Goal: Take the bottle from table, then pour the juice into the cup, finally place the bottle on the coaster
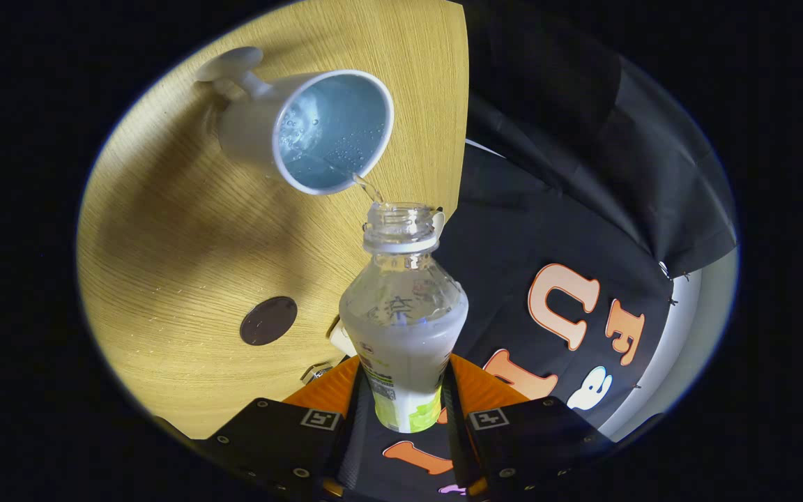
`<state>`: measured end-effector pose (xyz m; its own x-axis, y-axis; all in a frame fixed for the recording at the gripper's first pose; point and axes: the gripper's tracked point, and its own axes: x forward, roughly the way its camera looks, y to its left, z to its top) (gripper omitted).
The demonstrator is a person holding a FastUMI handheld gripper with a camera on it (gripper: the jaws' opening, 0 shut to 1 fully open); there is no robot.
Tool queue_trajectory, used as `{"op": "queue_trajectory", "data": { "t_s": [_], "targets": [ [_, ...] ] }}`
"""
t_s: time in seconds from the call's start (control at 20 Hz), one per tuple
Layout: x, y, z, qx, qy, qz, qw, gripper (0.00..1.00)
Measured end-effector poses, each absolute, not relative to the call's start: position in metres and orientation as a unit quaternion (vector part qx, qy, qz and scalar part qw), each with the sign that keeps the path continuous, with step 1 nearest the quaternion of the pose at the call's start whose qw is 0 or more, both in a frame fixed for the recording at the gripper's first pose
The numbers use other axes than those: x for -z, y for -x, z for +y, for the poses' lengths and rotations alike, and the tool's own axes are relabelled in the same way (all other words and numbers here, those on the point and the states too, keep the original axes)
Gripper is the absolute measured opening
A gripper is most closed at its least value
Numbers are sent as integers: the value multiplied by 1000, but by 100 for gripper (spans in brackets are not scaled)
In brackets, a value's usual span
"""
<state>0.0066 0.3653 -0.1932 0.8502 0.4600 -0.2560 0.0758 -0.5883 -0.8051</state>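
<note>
1. Gripper (407, 411): both fingers clamp the lower body of the bottle (403, 317), one on each flank. The grasp sits at the labelled part, and the jaws look firmly closed on it.

2. Bottle: held between the fingers, its long axis running straight ahead from the gripper, mouth forward. The cap is off. Pale cloudy juice lies in the lower and middle body; the neck is clear. The whole view is tilted, so the bottle is tipped over for pouring.

3. Stream (368, 188): a thin run of liquid bridges the bottle's mouth and the near rim of the cup (304, 129). Pour step in progress, by my reading.

4. Cup: white mug standing on the wooden table (164, 230), just beyond the bottle mouth. Liquid and bubbles are visible inside. The handle points away from the bottle.

5. Coaster (268, 320): a dark round disc on the table, well apart from the cup. It lies off to one side of the bottle's body, on the same side as the cup but nearer the fingers.

6. Key relation for the next move: the coaster lies sideways from the bottle's axis, not ahead of it. Judgement: the bottle must be righted first, then carried across and back toward the disc, base down.

7. Risk: the stream lands close to the rim, so a small drift could spill onto the table.
</note>
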Motion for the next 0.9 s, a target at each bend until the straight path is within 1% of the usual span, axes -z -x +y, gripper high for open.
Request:
{"op": "queue_trajectory", "data": {
  "t_s": [0.5, 0.7, 0.9],
  "targets": [
    [191, -7, 368, -231, 867, -162, 412, 52],
    [189, -2, 371, -224, 876, -171, 391, 52],
    [187, -3, 373, -226, 879, -173, 382, 52]
  ]
}}
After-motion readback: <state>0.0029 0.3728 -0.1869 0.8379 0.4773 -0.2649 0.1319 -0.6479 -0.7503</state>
